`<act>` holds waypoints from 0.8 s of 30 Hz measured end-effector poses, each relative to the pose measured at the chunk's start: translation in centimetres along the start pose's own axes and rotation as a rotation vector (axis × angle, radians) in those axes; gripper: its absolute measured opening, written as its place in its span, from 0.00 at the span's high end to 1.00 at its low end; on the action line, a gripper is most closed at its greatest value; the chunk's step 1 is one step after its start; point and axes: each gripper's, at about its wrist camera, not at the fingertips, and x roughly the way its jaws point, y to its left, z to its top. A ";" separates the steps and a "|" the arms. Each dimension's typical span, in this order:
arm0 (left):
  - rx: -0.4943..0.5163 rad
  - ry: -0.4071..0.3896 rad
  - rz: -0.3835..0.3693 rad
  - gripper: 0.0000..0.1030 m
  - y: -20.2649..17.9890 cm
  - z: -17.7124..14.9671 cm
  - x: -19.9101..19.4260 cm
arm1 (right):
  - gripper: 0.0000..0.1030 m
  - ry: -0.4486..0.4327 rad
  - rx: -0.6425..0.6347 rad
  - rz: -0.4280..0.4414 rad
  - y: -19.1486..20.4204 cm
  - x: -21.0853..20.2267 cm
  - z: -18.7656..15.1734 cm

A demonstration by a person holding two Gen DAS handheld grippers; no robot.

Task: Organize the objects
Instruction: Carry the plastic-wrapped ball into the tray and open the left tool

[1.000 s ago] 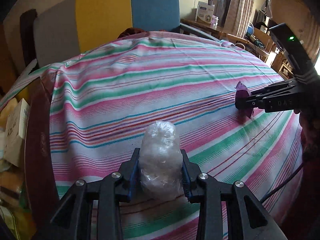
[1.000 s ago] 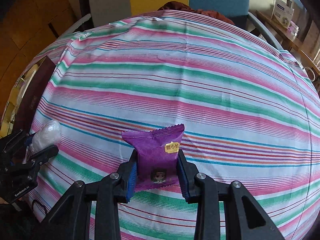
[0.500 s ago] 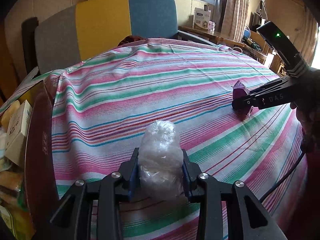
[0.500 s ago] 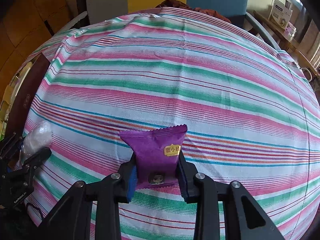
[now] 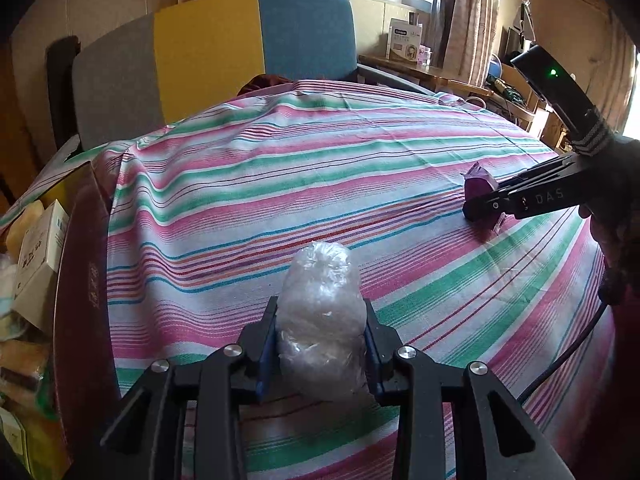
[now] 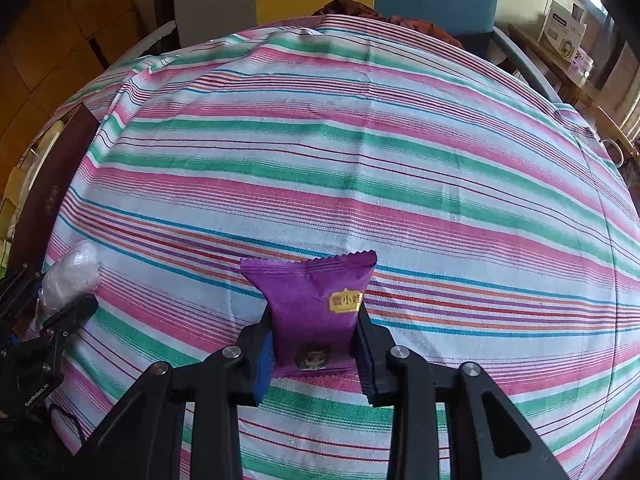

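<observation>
Gripping one clear plastic bundle (image 5: 320,320) — left tongs (image 5: 320,344) clenched on it | right tongs (image 6: 314,344) clenched on one purple snack packet (image 6: 312,304), both low over striped counter (image 6: 360,152) | behind: one tricolour chair (image 5: 224,48) | left edge: boxes (image 5: 36,240) — nothing between tongs.
</observation>
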 end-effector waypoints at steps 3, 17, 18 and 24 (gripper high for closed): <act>-0.022 0.005 -0.020 0.65 0.0 -0.1 -1.3 | 0.68 -0.003 -0.004 -0.003 -0.1 0.0 0.0; -0.156 -0.153 0.067 0.65 8.6 -1.2 -13.4 | 0.68 -0.008 -0.021 -0.033 0.1 0.0 -0.1; -0.180 -0.155 0.087 0.65 9.9 -1.7 -14.0 | 0.68 -0.008 -0.024 -0.037 0.2 0.0 -0.2; -0.313 -0.144 0.212 0.65 17.0 -5.3 -16.4 | 0.68 -0.009 -0.031 -0.052 0.2 0.1 -0.2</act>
